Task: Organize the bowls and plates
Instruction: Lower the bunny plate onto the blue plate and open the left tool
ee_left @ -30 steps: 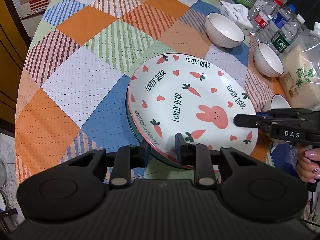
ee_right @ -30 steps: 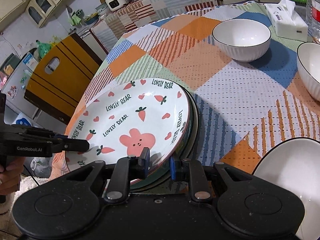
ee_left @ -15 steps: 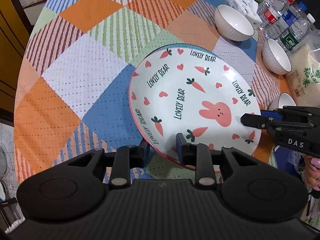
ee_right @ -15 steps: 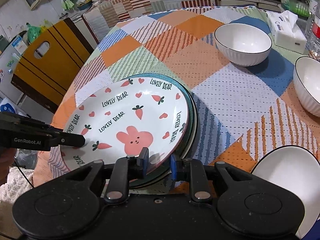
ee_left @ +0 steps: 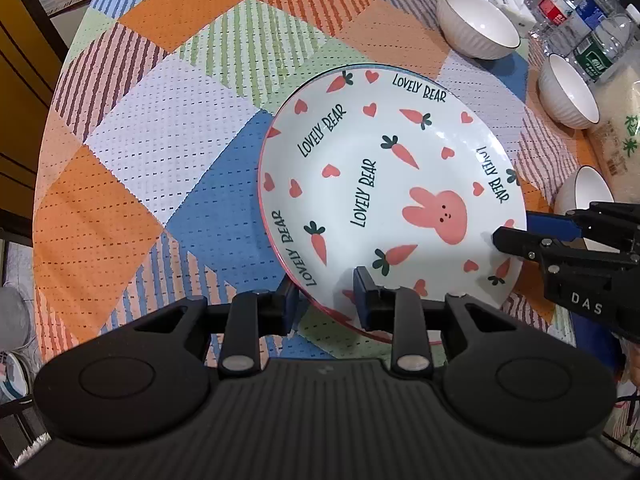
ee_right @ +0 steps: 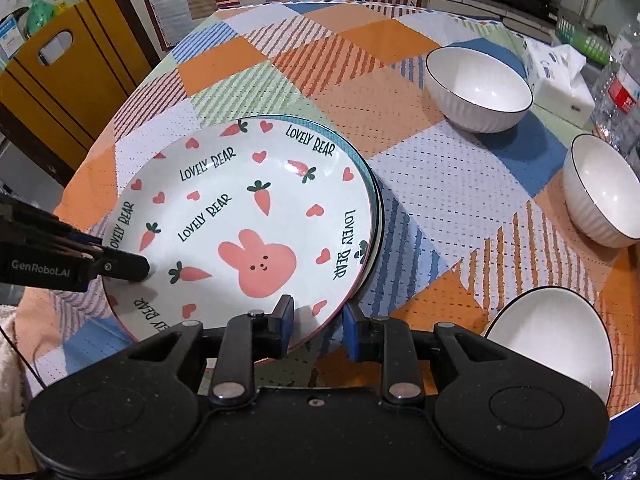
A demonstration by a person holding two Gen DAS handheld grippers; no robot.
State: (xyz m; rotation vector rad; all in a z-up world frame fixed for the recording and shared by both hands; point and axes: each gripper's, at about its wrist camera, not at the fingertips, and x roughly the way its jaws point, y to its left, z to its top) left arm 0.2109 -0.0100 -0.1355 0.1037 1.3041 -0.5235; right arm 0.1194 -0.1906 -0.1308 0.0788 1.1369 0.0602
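A white "Lovely Bear" plate (ee_left: 392, 184) with a pink rabbit and carrots is held over the checked tablecloth. It also shows in the right wrist view (ee_right: 248, 220). My left gripper (ee_left: 326, 300) is shut on its near rim. My right gripper (ee_right: 316, 322) is shut on its opposite rim. A stack of dark-rimmed plates (ee_right: 376, 208) lies right under it, showing at its right edge. Three white ribbed bowls stand to the right: a far one (ee_right: 478, 88), a middle one (ee_right: 602, 192) and a near one (ee_right: 548, 344).
A tissue box (ee_right: 560, 76) and several water bottles (ee_left: 580, 20) stand at the far right, with a bag of rice (ee_left: 620, 128) beside them. A yellow-brown cabinet (ee_right: 68, 68) stands beyond the table's left edge. The tablecloth (ee_left: 160, 120) stretches left of the plate.
Both grippers have carried the plate across, so it now sits almost squarely over the stack. Far less of the stack's rim shows than one second ago.
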